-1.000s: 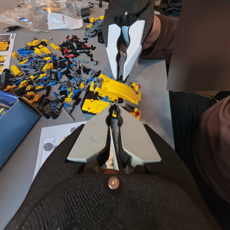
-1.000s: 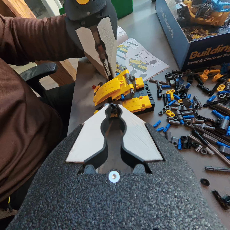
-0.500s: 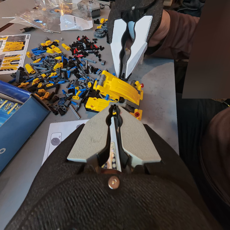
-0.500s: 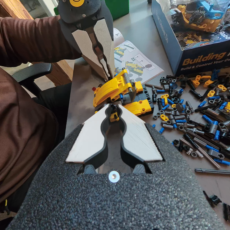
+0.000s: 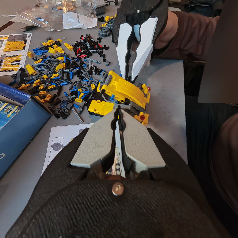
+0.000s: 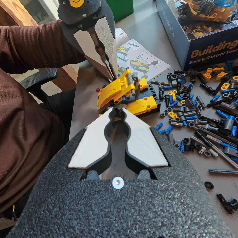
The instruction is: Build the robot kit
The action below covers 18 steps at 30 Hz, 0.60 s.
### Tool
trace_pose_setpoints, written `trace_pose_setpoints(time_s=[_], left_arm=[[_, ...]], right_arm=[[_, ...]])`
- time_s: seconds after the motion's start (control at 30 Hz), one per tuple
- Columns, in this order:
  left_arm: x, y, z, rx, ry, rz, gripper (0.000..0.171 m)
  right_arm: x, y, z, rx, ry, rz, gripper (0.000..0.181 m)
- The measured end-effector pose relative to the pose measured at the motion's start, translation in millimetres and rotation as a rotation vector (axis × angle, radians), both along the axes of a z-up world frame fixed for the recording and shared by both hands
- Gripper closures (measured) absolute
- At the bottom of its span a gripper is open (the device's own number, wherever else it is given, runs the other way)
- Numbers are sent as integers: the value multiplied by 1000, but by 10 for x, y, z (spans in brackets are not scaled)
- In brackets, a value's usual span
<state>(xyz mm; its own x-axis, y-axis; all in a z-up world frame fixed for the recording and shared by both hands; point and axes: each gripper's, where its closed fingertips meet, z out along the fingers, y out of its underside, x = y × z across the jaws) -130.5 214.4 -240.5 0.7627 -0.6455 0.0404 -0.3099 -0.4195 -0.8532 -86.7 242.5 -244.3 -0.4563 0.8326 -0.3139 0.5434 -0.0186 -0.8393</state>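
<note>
- Yellow brick model [image 5: 123, 95] sits on the gray counter [image 5: 166, 90], close to the counter's edge by the person's lap, and both tools meet at it from opposite sides.
- Left tool [image 5: 118, 109] has its two gray fingers pressed together, and the tips pinch a small dark part at the near side of the model.
- Right tool [image 6: 117, 110] has its white fingers almost together at the tips, and they pinch a small black pin on its own side of the model; the gap is wider farther back.
- In the left wrist view the right tool [image 5: 129, 78] points down at the far side of the model, with a brown sleeve [image 5: 190, 38] behind it.
- A pile of loose bricks [image 5: 61, 77], yellow, blue, black and gray, lies on the counter just beside the model.
- A blue box [image 5: 19, 123] stands past the pile, away from the person.
- A paper booklet [image 6: 141, 60] lies open between the model and the box.
- A sticker sheet [image 5: 12, 51] and clear plastic bags [image 5: 61, 15] lie on the far side of the pile.
</note>
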Motion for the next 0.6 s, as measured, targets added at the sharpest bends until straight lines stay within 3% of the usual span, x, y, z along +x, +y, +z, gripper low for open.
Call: trace_pose_setpoints(time_s=[0.23,0.47,0.6], left_arm=[[-97,-49,20,-2,-23,38,163],[-100,-122,-65,-6,19,31,150],[-83,-73,-61,-33,34,30,146]], right_arm=[[163,81,20,3,46,-48,161],[207,127,89,52,94,-57,162],[214,205,256,69,149,-163,167]])
